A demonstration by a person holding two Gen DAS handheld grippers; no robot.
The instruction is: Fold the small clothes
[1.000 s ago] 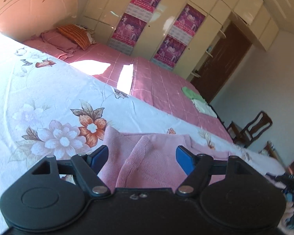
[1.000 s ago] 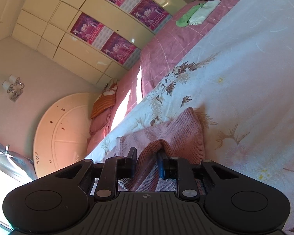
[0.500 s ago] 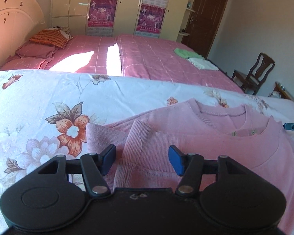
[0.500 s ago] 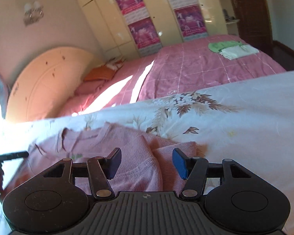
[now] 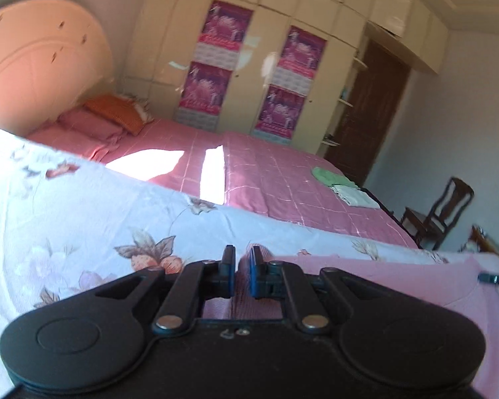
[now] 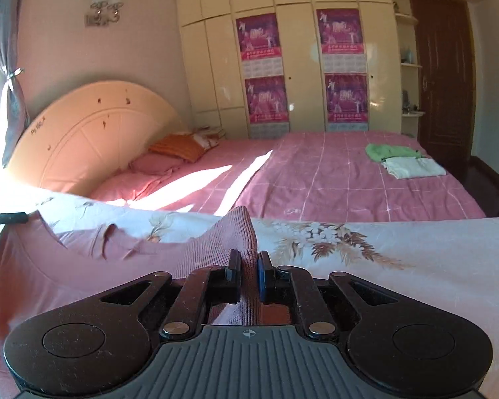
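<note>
A pink knit sweater lies spread over the white floral sheet of the near bed. My left gripper is shut at the sweater's left edge, with pink fabric pinched between the blue pads. In the right wrist view the sweater stretches away to the left. My right gripper has its jaws closing on a raised fold of knit, and the pads press on it. A dark tip of the other gripper shows at the left edge.
Beyond the floral sheet lies a pink checked bed with folded green and white clothes, pillows and a round headboard. A cream wardrobe, a brown door and a wooden chair stand at the back and right.
Both grippers stood open around the sweater's sides half a second ago; now both have closed on its fabric. The right view has levelled out from its steep tilt a second ago.
</note>
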